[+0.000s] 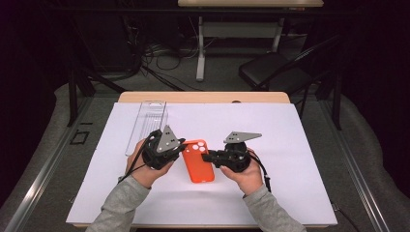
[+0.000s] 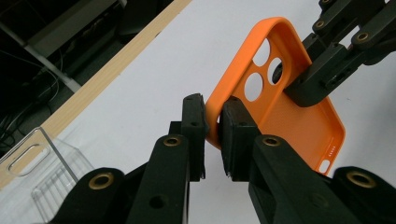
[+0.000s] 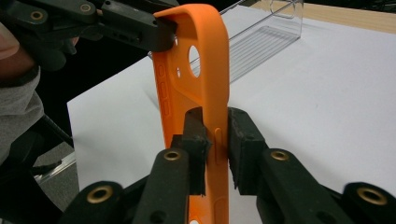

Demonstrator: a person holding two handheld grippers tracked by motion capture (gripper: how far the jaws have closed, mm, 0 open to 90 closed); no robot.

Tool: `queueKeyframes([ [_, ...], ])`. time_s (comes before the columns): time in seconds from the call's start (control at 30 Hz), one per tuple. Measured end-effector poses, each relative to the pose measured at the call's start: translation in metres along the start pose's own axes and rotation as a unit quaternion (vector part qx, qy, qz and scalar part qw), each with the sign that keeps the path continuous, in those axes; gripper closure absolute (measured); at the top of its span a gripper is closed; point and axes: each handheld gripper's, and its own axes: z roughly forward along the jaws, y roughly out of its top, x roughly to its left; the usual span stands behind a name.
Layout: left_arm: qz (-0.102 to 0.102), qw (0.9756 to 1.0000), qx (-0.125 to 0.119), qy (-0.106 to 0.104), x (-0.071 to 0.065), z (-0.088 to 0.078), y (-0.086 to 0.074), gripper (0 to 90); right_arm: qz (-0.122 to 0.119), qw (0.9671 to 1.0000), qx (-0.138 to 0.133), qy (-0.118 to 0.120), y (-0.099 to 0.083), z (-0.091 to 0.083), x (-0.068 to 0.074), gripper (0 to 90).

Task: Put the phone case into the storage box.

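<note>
Forearms in grey sleeves come in from the near edge of the table [image 1: 309, 212], and each hand carries a gripper toward the middle of the white sheet. Between them sits the orange phone case [image 1: 198, 161], empty, its camera cut-outs toward the far end.

The left gripper [image 1: 183, 143] pinches the case's rim near the camera corner; in the left gripper view its two pads press on either side of the thin orange wall [image 2: 214, 123]. The right gripper [image 1: 209, 157] straddles the opposite long edge. In the right gripper view the case [image 3: 205, 70] stands on edge between the jaws: one pad sits against it, while the other shows a thin gap, so this grip looks loose or only just easing, and I judge it not firmly clamped.

Farther back, toward the left of the sheet, a clear plastic box [image 1: 146, 123] lies empty and well apart from the case. Beyond the table's far wooden edge are a dark chair [image 1: 273, 72] and cables on the floor.

As for progress, the case is out of its packaging and held up between both tools. No phone is in sight, so the remaining work looks like handing the case to one gripper, or setting it down or back into the box.
</note>
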Motion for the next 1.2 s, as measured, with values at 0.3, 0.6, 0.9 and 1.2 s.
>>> queueKeyframes([
  [0.3, -0.002, 1.0, 0.002, 0.002, 0.001, 0.001, -0.001, 81.2, 0.007, 1.0, -0.003, 0.004, 0.0, 0.001, 0.0, 65.1],
  [0.6, -0.005, 1.0, 0.004, 0.006, 0.004, 0.001, -0.002, 81.2, 0.008, 0.9999, -0.006, 0.005, 0.001, -0.001, -0.001, 59.4],
  [0.9, -0.013, 0.9999, 0.001, 0.01, 0.009, 0.0, -0.003, 81.2, 0.0, 0.9999, -0.014, 0.001, 0.002, -0.002, -0.001, 48.4],
  [1.2, -0.024, 0.9996, -0.003, 0.017, 0.015, -0.001, -0.005, 81.1, -0.001, 0.9995, -0.027, -0.014, 0.004, -0.009, -0.008, 41.8],
])
